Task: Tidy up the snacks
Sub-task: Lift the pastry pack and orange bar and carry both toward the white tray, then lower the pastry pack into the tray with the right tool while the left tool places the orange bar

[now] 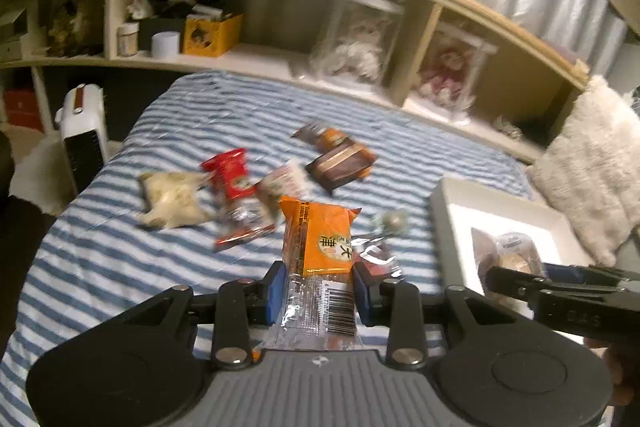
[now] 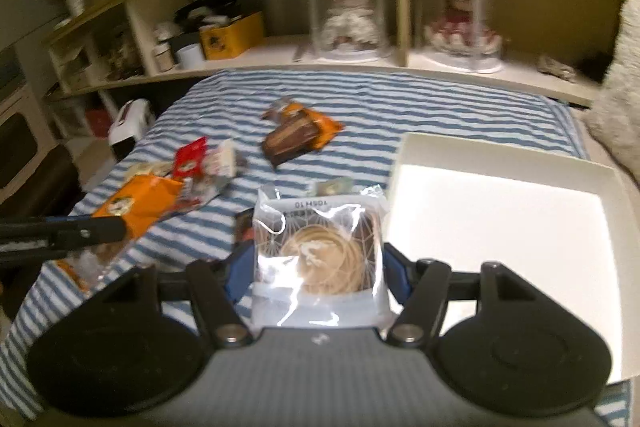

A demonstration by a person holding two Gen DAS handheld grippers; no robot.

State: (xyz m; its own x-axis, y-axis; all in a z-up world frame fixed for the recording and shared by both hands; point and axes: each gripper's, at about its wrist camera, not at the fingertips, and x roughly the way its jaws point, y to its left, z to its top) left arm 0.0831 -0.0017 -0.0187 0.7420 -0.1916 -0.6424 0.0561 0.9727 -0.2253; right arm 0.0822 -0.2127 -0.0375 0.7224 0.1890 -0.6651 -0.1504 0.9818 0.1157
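- Our left gripper (image 1: 318, 289) points forward over the blue-and-white striped bedspread (image 1: 100, 251), its blue-padded jaws clamped on the clear end of an orange plastic-wrapped snack bar (image 1: 316, 245), which stands up between them, lifted off the cloth.
- Our right gripper (image 2: 320, 269) is level, beside the near left edge of the shallow white cardboard tray (image 2: 500, 155); its jaws pinch a clear silver-edged packet holding a round tan pastry (image 2: 320, 247).
- From the left wrist view, the right gripper's black fingers cross the lower right, and the pastry packet hangs over the tray's inside.
- From the right wrist view, the left gripper's fingers enter from the left with the orange bar.
- We count two snacks held, one per gripper.
- On the bedspread we count a pale crinkled packet (image 1: 172, 201), a red wrapper (image 1: 230, 173), a brown-and-orange packet (image 1: 340, 159) and a small greenish round sweet (image 1: 390, 221); blur keeps us from telling how many more lie in the cluster.
- On the wooden shelf (image 2: 280, 55) behind we count two dolls under clear covers (image 2: 352, 11).
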